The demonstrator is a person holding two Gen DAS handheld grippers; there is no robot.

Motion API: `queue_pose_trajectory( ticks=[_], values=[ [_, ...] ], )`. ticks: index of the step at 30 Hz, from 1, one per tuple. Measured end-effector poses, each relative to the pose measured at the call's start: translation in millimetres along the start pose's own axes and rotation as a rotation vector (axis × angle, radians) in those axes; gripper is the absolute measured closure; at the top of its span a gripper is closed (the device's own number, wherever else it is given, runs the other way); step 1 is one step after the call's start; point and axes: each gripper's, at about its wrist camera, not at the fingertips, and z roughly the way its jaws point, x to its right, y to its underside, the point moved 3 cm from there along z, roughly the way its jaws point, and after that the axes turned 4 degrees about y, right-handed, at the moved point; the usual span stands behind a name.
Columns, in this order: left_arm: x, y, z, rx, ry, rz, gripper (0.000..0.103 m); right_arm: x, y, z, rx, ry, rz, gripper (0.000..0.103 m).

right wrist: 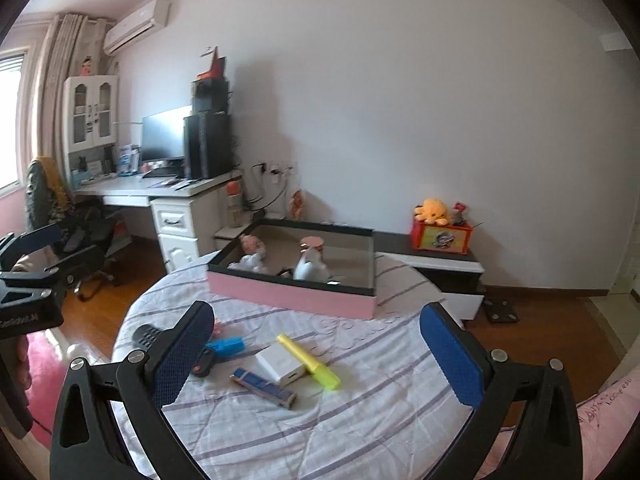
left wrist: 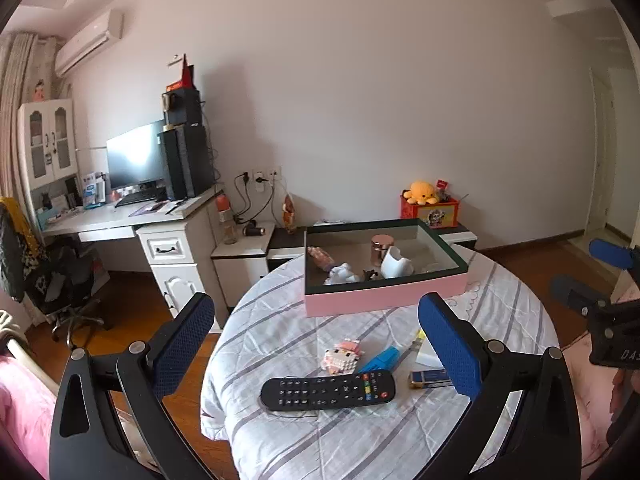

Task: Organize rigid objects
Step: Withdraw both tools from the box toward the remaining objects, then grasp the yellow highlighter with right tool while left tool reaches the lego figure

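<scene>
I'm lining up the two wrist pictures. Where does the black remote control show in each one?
Left wrist view: the black remote control lies in full view, low in the middle, between the left gripper's fingers.
Right wrist view: it sits left of centre, mostly hidden behind the right gripper's left finger.
Shared landmark: the pink box behind it on the table.

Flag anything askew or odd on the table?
Only the yellow highlighter: it rests propped across the white box, not flat on the cloth. In the pink tray, the white cup looks tilted. No spills visible.
</scene>
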Motion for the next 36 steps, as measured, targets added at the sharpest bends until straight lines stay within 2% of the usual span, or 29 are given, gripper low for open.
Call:
queue_pose_trajectory(
  ticks=[10,13,18,23,28,34,36],
  values=[
    [14.4,0.7,28.9,-0.045,-0.001,0.043,0.0,14.8,-3.1,9.0,0.026,0.059,0.011,0.0],
    [14.1,5.2,40.2,-0.067,0.007,0.045,0.0,17.8,1.9,19.7,0.001,0.064,0.008,0.0],
    [6.8,20.1,66.1,-0.135,-0.017,0.05,0.0,18.2,23.3,56.7,-0.11,0.064,-0.002,0.0],
    [-5.3,45.4,94.4,-0.231,-0.029,0.043,0.0,7.1,57.1,106.7,-0.265,0.037,-0.044,0.0],
    [-17.5,68.8,106.9,-0.298,-0.044,0.059,0.0,9.3,83.2,142.4,-0.38,0.082,-0.124,0.0],
    [-33.0,86.4,110.9,-0.342,-0.015,0.026,0.0,10.8,99.0,161.8,-0.452,-0.019,-0.143,0.0],
    [-36.1,89.9,113.0,-0.354,-0.02,0.022,0.0,10.9,98.7,165.0,-0.465,-0.059,-0.129,0.004]
  ],
)
